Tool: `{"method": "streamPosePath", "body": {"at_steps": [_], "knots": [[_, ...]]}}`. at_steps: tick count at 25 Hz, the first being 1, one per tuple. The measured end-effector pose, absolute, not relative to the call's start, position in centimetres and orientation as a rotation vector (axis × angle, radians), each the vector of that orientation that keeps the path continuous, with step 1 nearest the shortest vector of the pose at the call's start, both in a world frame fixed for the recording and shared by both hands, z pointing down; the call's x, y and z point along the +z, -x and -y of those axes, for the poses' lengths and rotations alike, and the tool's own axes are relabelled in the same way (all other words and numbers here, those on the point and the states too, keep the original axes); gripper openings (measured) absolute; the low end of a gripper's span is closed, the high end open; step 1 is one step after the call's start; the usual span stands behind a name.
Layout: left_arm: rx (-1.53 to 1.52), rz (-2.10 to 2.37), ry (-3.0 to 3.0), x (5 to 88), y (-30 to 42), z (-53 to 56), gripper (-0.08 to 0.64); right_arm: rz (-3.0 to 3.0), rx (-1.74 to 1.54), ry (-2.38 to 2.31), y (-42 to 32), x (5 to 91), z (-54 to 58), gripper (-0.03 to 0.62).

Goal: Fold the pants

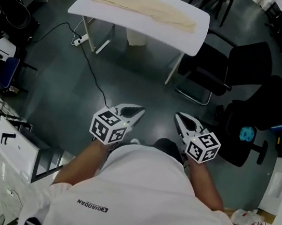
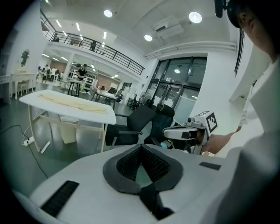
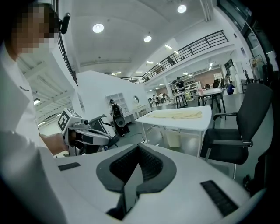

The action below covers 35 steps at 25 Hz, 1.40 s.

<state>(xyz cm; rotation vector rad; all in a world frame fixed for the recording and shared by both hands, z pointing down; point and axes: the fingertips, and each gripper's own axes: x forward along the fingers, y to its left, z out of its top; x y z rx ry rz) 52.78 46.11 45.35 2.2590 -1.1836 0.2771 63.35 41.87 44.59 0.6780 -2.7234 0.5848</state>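
Beige pants [image 1: 146,8] lie spread lengthwise on a white table [image 1: 118,21] at the far side of the room, well away from both grippers. I hold my left gripper [image 1: 139,110] and right gripper [image 1: 179,116] close to my body over the dark floor, side by side. Both are shut with nothing between their fingers. In the left gripper view its tips [image 2: 141,146] meet, with the pants [image 2: 74,103] far off at the left and the right gripper [image 2: 175,132] beside it. The right gripper view shows closed tips [image 3: 138,145], the pants [image 3: 177,114] and the left gripper [image 3: 94,138].
Black office chairs [image 1: 232,65] stand right of the table. A cable [image 1: 91,73] runs across the floor from a power strip [image 1: 78,40]. A white bin [image 1: 136,36] sits under the table. White shelving [image 1: 1,130] stands at my left, and boxes at the right.
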Motion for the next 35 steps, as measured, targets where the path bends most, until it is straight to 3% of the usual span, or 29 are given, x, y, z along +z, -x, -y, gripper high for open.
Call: {"method": "streamPosePath", "body": {"at_steps": [17,35], "knots": [[0.218,1.311,-2.153,46.3,-47.8,-46.0,0.028,2.713,0.656,-0.594,-58.6,45.4,-39.5,0.017],[0.27,1.33,-2.13,46.5,-43.7,-34.4,0.028,2.715,0.763,-0.6,-54.7,47.4,-27.6,0.017]]}}
